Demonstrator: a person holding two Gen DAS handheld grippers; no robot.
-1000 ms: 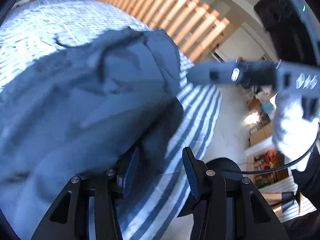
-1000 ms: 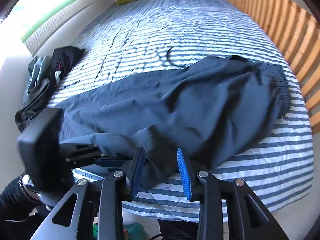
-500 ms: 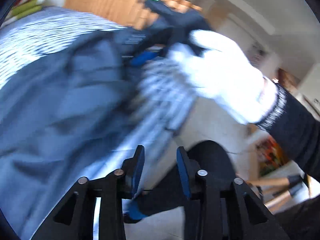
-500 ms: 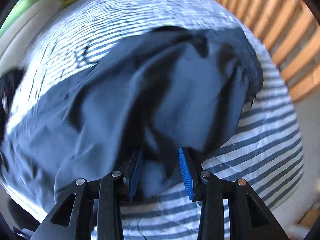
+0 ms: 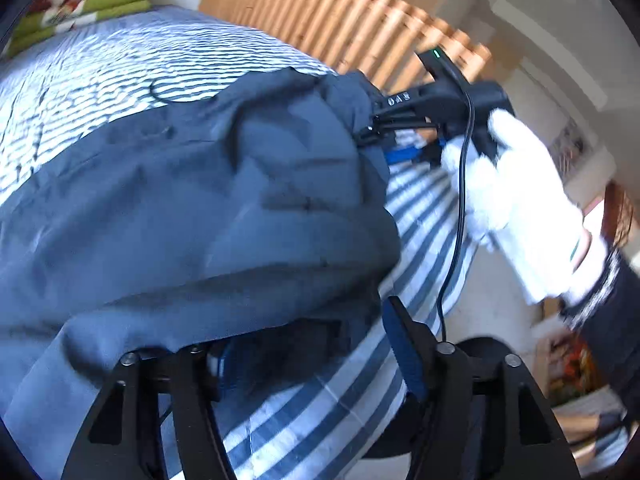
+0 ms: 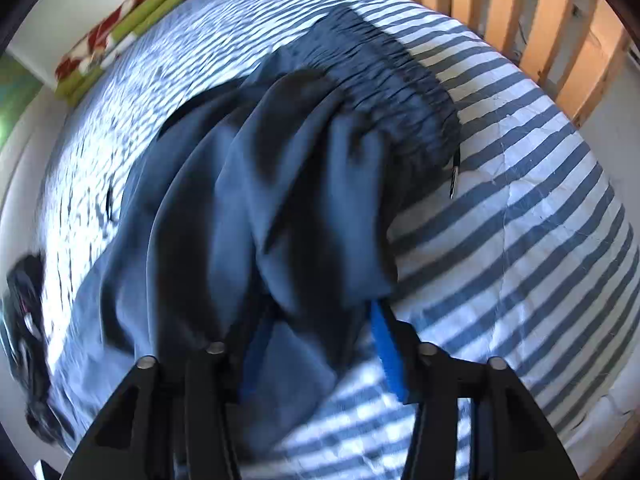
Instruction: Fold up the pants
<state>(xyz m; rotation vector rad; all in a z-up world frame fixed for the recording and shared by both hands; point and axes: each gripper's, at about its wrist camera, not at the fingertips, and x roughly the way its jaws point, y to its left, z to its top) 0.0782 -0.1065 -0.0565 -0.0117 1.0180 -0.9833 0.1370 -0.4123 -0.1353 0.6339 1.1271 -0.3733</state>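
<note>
Dark blue pants [image 5: 200,200] lie crumpled on a blue-and-white striped bed cover [image 5: 424,216]. My left gripper [image 5: 314,356] is open at their near edge, and fabric drapes over and hides most of its left finger. In the right wrist view the pants [image 6: 280,200] run away from me, with the gathered waistband [image 6: 400,92] at the far right. My right gripper [image 6: 320,354] is open, with a fold of cloth lying between its blue pads. From the left wrist view, a white-gloved hand [image 5: 512,184] holds the right gripper [image 5: 384,140] at the waistband end.
A wooden slatted rail [image 6: 540,20] runs along the bed's far side. Folded green and red bedding [image 6: 116,32] sits at the head of the bed. A dark clothing pile [image 6: 24,320] lies at the left edge. A black cable [image 5: 460,200] hangs from the right gripper. The drawstring tip [image 6: 454,176] rests on the cover.
Both grippers have spread wider. The left one swung back onto the pants' near edge. The right one moved along the pants toward the waistband, and cloth now sits between its pads.
</note>
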